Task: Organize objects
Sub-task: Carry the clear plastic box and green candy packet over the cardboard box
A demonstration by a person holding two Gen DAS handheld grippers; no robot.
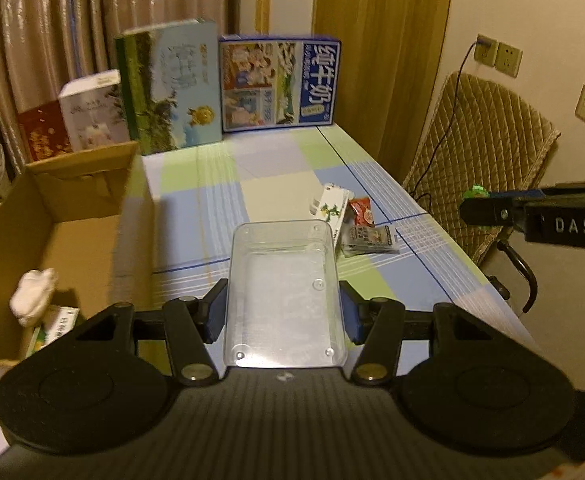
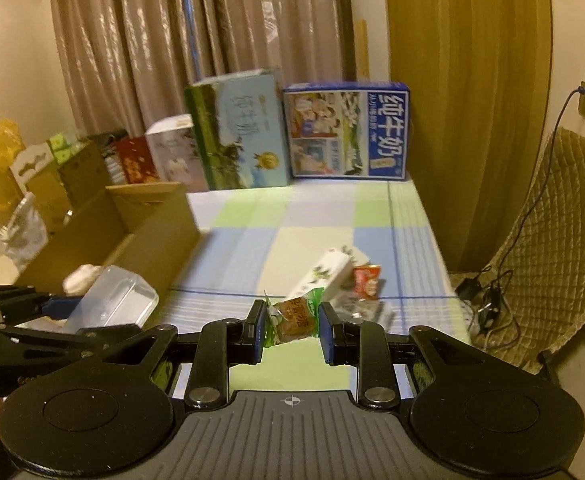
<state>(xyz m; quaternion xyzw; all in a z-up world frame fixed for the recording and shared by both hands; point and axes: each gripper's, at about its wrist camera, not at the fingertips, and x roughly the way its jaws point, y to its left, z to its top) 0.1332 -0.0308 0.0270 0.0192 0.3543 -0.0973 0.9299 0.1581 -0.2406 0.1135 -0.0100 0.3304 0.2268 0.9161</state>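
- Clear rectangular plastic tray (image 1: 284,280): smooth, glossy.
- Green crinkled film snack packet (image 2: 292,317): shiny.
- Brown cardboard box (image 1: 76,216): matt.
- Checked table cloth (image 1: 220,204): woven, matt.
- Black gripper fingers (image 1: 214,312): matt plastic.

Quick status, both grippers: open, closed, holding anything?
Left gripper: shut on the clear plastic bin, pads on its two sides.
Right gripper: shut on a green-wrapped snack packet.

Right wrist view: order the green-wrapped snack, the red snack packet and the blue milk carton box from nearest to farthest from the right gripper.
1. Green-wrapped snack: held between the fingers of the right gripper.
2. Red snack packet: on the table, ahead and slightly right.
3. Blue milk carton box: standing at the table's far end, against the curtain.
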